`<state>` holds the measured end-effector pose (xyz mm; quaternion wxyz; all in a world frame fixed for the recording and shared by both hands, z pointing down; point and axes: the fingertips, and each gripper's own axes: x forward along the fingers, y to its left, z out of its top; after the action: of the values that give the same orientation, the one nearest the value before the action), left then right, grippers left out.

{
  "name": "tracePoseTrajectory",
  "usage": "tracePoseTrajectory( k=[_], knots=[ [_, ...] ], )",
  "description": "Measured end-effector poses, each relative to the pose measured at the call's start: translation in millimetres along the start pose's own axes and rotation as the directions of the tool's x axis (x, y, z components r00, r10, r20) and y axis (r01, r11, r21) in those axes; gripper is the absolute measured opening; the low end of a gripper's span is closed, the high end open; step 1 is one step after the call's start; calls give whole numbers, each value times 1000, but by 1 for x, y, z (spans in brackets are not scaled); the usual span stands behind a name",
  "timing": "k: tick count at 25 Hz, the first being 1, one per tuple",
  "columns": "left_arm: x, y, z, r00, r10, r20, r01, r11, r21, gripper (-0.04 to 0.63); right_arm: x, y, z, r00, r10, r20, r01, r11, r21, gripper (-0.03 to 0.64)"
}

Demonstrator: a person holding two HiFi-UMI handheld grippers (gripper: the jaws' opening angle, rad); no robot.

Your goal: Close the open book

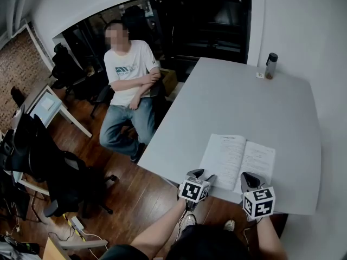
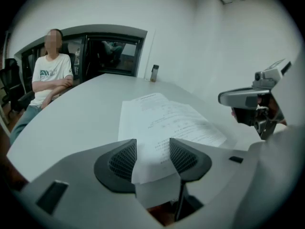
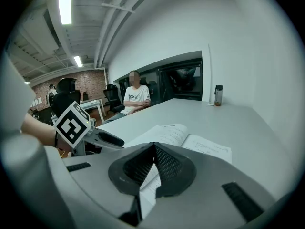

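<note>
Right gripper [image 1: 247, 179], ribbed dark pads pinched together, and left gripper [image 1: 204, 175], jaws spread over a page corner, meet the thin open book [image 1: 238, 157] lying flat, lower centre, on smooth grey table [image 1: 238, 96]

head: steeply down over table [image 1: 233, 102] | claw cams: low, close, likely facing seated person [image 2: 50, 75] | shared: book [image 1: 238, 158]

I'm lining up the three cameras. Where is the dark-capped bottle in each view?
Head view: bottle upper right, at the table's far corner.
Left gripper view: bottle upper centre, at the far table edge.
Right gripper view: bottle right of centre, by the wall.
Shared landmark: the open book, always nearer than the bottle.
</note>
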<state>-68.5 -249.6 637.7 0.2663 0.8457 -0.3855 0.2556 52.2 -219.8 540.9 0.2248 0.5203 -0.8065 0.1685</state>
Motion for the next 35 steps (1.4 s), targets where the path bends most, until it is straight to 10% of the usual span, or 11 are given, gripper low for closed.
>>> tracePoseTrajectory(
  k=[11,27,35],
  knots=[
    [22,-42,-9,992,-89,-87,91,996,22,219,-12,-19,-33,997,-46,-58,49,998,46,5],
    [-1,-138,83,937,-310,163,294,949,113,219,-48,-74,-38,986,-166,-29,168,981,95,4],
    [-7,-71,67,975,-166,150,160,986,48,219,-53,-83,-19,977,-210,27,206,972,112,4]
  ],
)
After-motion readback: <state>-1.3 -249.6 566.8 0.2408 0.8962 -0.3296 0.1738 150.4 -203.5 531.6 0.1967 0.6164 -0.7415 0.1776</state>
